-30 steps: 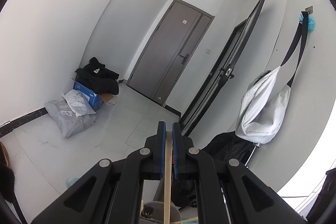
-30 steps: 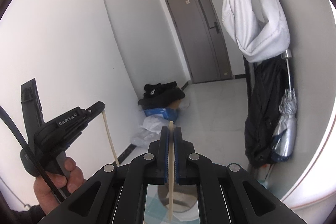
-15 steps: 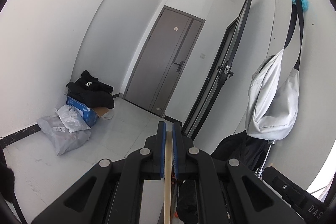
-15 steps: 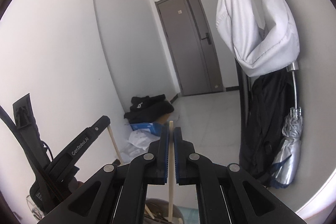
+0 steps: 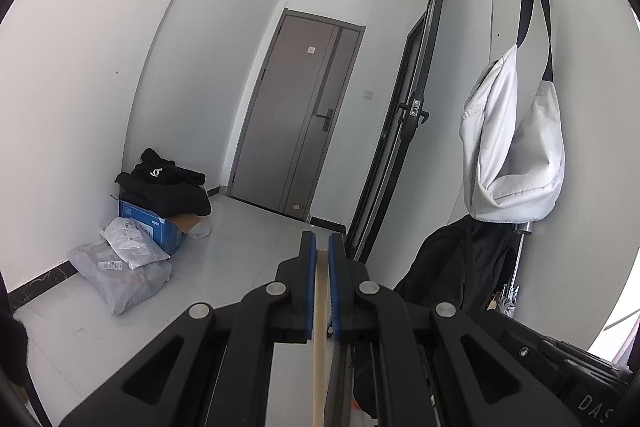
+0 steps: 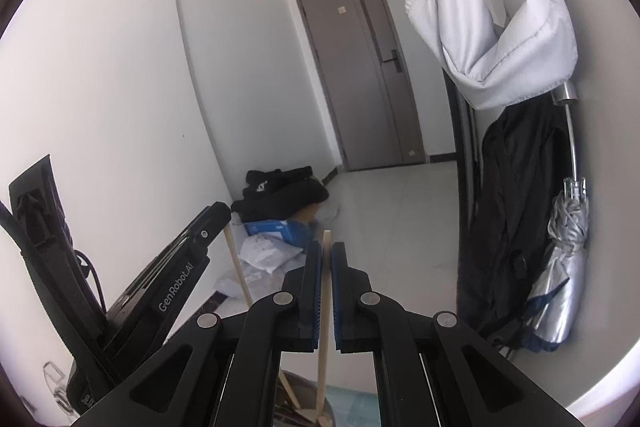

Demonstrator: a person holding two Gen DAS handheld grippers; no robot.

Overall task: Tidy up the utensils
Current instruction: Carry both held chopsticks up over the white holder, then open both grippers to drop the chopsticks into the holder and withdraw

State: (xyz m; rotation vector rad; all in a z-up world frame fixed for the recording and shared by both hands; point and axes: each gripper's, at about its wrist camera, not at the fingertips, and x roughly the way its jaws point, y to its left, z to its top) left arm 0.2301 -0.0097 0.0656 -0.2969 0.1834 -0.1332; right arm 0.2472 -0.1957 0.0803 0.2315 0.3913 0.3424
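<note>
Left gripper aimed near level down the hallway, blue pads pinching a pale wooden stick that runs down out of frame. Right gripper tipped slightly lower, likewise clamped on its own wooden utensil, lower end over a round container. Left gripper body reads "GenRobot.AI".

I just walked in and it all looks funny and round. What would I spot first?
Each gripper pinches a thin wooden stick: the left gripper holds one stick, the right gripper another stick, both at the bottom middle of their views. A big white bag hangs on the right wall, and a grey door stands at the hallway's end.
</note>
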